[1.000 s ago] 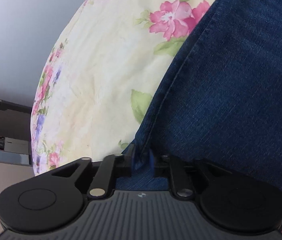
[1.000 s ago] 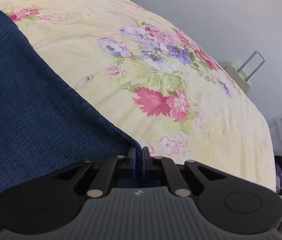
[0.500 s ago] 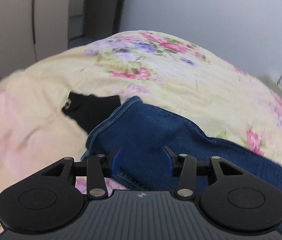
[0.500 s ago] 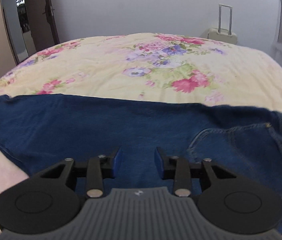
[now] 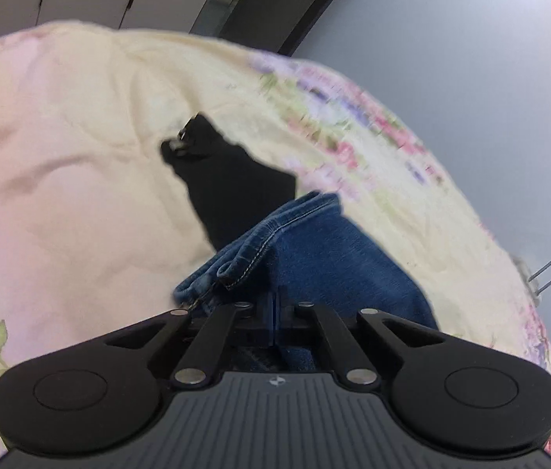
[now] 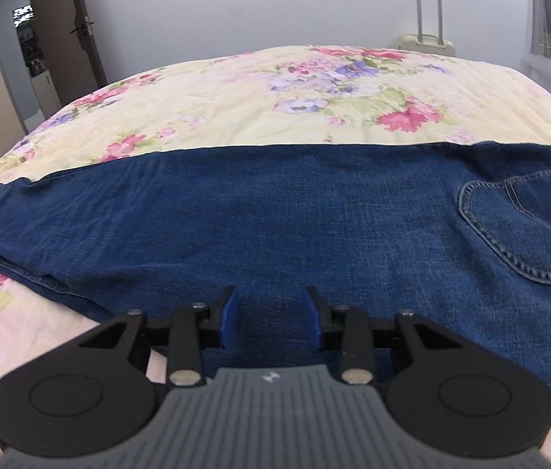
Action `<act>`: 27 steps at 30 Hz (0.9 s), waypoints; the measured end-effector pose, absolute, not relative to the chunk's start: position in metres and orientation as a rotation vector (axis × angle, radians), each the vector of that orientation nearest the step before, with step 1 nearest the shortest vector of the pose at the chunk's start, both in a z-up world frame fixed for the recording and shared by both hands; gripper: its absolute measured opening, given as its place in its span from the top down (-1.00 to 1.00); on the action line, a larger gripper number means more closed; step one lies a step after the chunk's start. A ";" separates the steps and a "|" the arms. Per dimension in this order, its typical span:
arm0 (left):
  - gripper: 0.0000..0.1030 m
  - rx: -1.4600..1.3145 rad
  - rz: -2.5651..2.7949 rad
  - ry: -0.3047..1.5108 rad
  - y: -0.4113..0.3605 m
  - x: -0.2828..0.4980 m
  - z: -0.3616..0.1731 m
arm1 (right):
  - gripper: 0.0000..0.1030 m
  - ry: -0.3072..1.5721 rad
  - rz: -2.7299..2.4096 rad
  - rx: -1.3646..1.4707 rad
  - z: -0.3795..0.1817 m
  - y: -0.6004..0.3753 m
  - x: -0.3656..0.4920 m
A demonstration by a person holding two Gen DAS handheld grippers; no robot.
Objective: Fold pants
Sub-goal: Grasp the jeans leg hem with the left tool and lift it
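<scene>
Dark blue jeans [image 6: 275, 211] lie flat across the floral bedspread, folded lengthwise, with a back pocket [image 6: 517, 230] at the right. My right gripper [image 6: 269, 312] is open and empty, just above the jeans' near edge. In the left wrist view my left gripper [image 5: 275, 305] is shut on the jeans' hem end [image 5: 271, 246], with the bunched cuffs just ahead of its fingers.
A black garment [image 5: 228, 183] lies on the bedspread [image 5: 60, 164] just beyond the cuffs. A cream suitcase [image 6: 428, 35] stands by the far wall. A dark door [image 6: 76, 27] is at the far left.
My left gripper was open half a second ago and has closed on the cuff end. My right gripper let go of the denim a second ago, stays open and has backed off a little.
</scene>
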State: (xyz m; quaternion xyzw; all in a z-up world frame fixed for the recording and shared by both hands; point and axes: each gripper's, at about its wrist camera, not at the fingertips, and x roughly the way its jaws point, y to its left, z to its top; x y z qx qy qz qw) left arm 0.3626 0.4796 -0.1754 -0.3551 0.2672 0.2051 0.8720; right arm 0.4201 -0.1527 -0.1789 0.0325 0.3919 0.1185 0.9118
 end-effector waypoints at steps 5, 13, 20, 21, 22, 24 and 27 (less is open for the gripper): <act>0.99 -0.606 0.432 0.573 0.472 0.350 -0.171 | 0.38 0.818 0.219 0.047 -0.180 -0.153 0.425; 0.50 -0.736 0.484 0.629 0.482 0.347 -0.196 | 0.37 0.844 0.203 -0.011 -0.183 -0.144 0.421; -0.40 -0.957 0.461 0.579 0.482 0.323 -0.206 | 0.37 0.751 0.313 0.034 -0.153 -0.110 0.420; -0.40 -0.967 0.465 0.570 0.481 0.325 -0.211 | 0.37 0.744 0.332 0.032 -0.153 -0.099 0.423; -0.40 -0.977 0.470 0.561 0.480 0.326 -0.215 | 0.37 0.735 0.349 0.032 -0.153 -0.087 0.426; -0.40 -0.984 0.482 0.540 0.478 0.329 -0.222 | 0.37 0.737 0.376 0.037 -0.159 -0.068 0.428; -0.35 -0.959 0.489 0.514 0.474 0.332 -0.226 | 0.37 0.788 0.351 -0.004 -0.180 -0.047 0.427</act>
